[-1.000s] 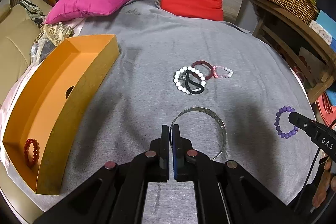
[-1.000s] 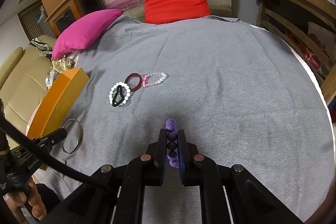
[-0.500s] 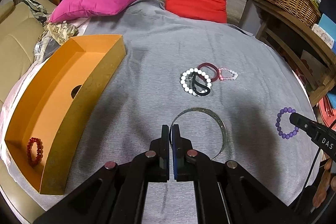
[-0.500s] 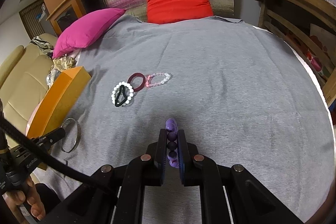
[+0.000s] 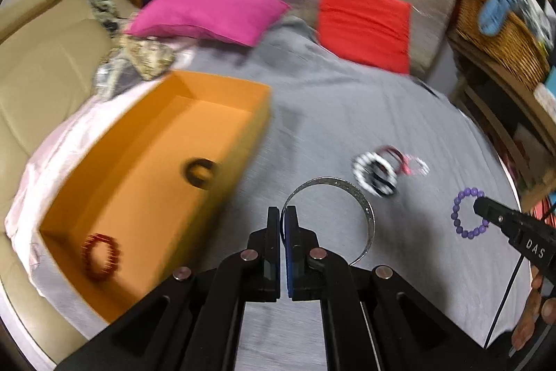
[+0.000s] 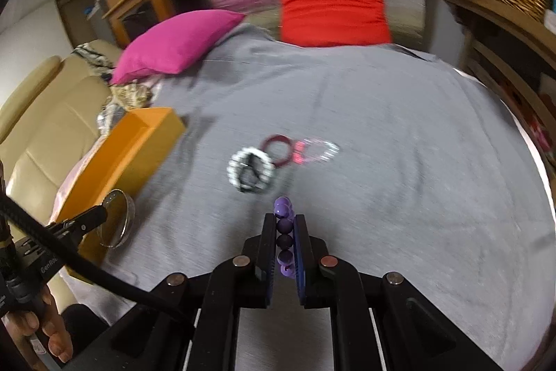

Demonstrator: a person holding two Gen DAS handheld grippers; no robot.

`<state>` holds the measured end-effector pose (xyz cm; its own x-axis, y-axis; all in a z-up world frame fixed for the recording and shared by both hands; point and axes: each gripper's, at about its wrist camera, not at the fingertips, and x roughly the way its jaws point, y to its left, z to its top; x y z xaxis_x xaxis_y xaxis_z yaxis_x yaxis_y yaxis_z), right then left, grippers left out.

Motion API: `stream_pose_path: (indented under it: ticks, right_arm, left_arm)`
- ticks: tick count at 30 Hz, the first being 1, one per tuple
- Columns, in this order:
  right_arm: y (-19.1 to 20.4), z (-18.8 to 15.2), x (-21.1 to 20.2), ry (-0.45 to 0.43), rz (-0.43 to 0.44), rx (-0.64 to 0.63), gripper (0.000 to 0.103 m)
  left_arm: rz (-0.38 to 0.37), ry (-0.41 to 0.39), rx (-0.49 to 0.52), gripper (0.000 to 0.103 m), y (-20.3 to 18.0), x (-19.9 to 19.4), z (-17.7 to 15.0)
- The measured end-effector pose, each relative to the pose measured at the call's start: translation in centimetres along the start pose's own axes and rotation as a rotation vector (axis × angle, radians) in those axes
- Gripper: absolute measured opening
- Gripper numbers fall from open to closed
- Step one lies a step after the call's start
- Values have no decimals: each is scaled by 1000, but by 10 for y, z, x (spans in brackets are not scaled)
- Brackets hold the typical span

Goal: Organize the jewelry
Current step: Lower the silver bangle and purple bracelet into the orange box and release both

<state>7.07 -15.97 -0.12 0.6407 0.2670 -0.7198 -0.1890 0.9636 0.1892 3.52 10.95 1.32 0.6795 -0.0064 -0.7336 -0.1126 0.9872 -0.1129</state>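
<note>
My left gripper (image 5: 282, 214) is shut on a thin silver bangle (image 5: 361, 200) and holds it above the grey cloth, just right of the orange box (image 5: 222, 93); the bangle also shows in the right wrist view (image 6: 128, 218). A red bead bracelet (image 5: 100, 256) lies inside the box. My right gripper (image 6: 285, 221) is shut on a purple bead bracelet (image 6: 283, 211), also in the left wrist view (image 5: 467, 214). A white bead bracelet (image 6: 252, 172), a black band, a dark red ring (image 6: 278, 150) and a pink bracelet (image 6: 316, 150) lie together on the cloth.
A pink cushion (image 5: 208, 13) and a red cushion (image 5: 363, 26) lie at the far end. A beige sofa (image 5: 41, 75) is at the left. Wooden shelves with a wicker basket (image 5: 500, 33) stand at the right.
Both grippers have swung left with their bracelets. The orange box is now closer and more central in the left wrist view. The frames are motion-blurred.
</note>
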Motion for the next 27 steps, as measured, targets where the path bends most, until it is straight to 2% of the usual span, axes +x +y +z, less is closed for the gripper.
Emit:
stream_pose_path:
  ticks: [4,11,16,19,27]
  right_arm:
    - [48,20,10,-8,59,-60,10]
    - [147,64,36,-8,190,-184,10]
    - [204,87,75,39,285,-227,10]
    - [233,94,108,76,301,-256,10]
    - [269,106,186,202,332,-258,11]
  left_arm:
    - [66,-30,-81,2,48,-5,11]
    - [174,-20,-200,2,128,7,17]
    - [224,28,-242,2,162,28,10]
    - [241,65,-269,2,178,45,5]
    - [282,118,-296,4,202,67,4]
